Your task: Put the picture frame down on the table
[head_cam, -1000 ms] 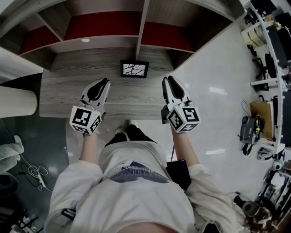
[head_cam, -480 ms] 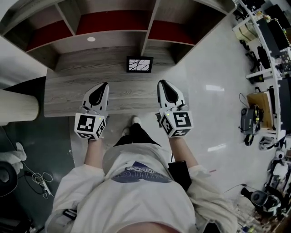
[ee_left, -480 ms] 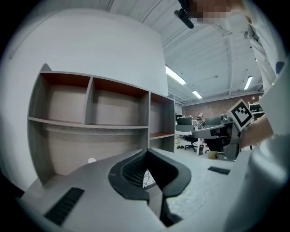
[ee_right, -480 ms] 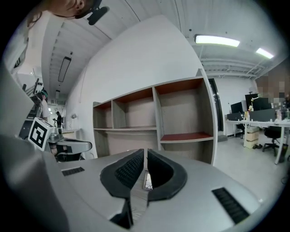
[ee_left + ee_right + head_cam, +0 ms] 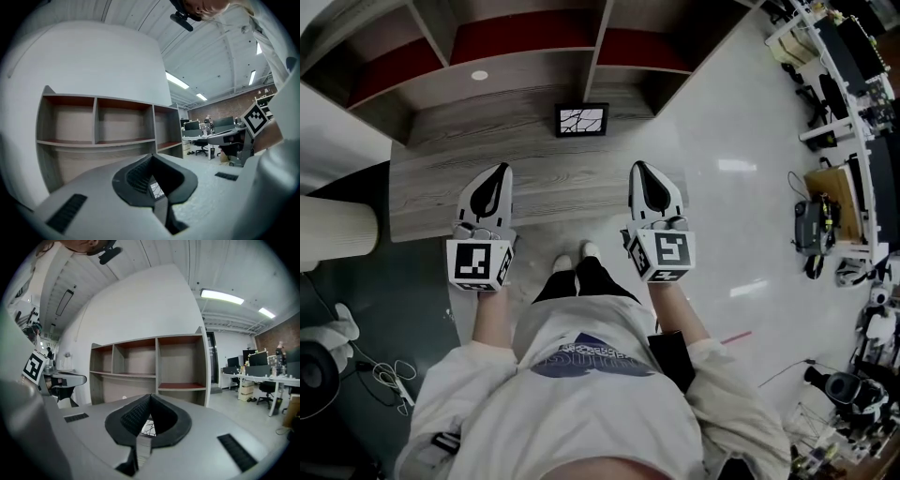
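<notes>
The picture frame [image 5: 581, 119], black-edged with a white cracked-pattern picture, rests on the grey wooden table [image 5: 431, 178] near the shelf unit, touched by neither gripper. My left gripper [image 5: 500, 171] hovers over the table's front part, shut and empty. My right gripper [image 5: 637, 167] is level with it to the right, also shut and empty. In the left gripper view the picture frame [image 5: 155, 188] shows small through the hollow behind the closed jaws of the left gripper [image 5: 151, 155]. The right gripper view shows the picture frame [image 5: 149, 427] the same way behind the right gripper [image 5: 151, 395].
An open shelf unit [image 5: 525, 42] with red-backed compartments stands behind the table. A white cylinder [image 5: 333, 230] lies left of the table, with cables [image 5: 389, 384] on the dark floor. Racks of equipment [image 5: 834, 216] line the right side. The person's feet [image 5: 572, 267] are at the table's front edge.
Both grippers have drawn back a little toward the table's front edge, away from the picture frame. The frame stays at the same spot on the table. Both grippers remain shut.
</notes>
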`<state>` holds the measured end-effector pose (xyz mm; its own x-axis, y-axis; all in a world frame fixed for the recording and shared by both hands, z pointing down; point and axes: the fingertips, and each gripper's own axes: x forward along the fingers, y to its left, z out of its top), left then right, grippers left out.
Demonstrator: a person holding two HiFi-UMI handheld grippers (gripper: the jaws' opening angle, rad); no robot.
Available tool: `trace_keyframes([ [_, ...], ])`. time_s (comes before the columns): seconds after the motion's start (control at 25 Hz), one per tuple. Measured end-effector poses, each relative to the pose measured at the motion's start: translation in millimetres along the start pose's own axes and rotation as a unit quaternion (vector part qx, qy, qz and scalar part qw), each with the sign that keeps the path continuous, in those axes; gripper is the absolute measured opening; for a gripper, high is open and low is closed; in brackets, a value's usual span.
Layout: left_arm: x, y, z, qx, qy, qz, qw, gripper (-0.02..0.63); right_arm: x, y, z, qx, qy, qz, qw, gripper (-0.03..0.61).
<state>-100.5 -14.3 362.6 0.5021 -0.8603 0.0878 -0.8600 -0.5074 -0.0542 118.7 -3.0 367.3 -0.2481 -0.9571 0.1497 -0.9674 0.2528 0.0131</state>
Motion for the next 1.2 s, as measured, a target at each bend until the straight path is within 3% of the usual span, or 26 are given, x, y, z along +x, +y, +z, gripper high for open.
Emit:
trace_keyframes([
  [0.36,14.3,-12.2,26.5,0.02,-0.035,0.065,0.997,0.006,7.0,-35.5,36.5,-0.035,-0.044,-0.003,0.998,-0.002],
  [0.88,32.9,-18.7,38.3,0.036,-0.036,0.079,0.9956,0.006,24.6,-47.7,44.0,-0.033,-0.059,0.014,0.998,-0.002],
  [1.2,35.9,-19.4,44.9,0.037,-0.036,0.077,0.9957,0.006,28.9,-42.8,41.5,-0.075,-0.043,0.016,0.996,-0.003],
])
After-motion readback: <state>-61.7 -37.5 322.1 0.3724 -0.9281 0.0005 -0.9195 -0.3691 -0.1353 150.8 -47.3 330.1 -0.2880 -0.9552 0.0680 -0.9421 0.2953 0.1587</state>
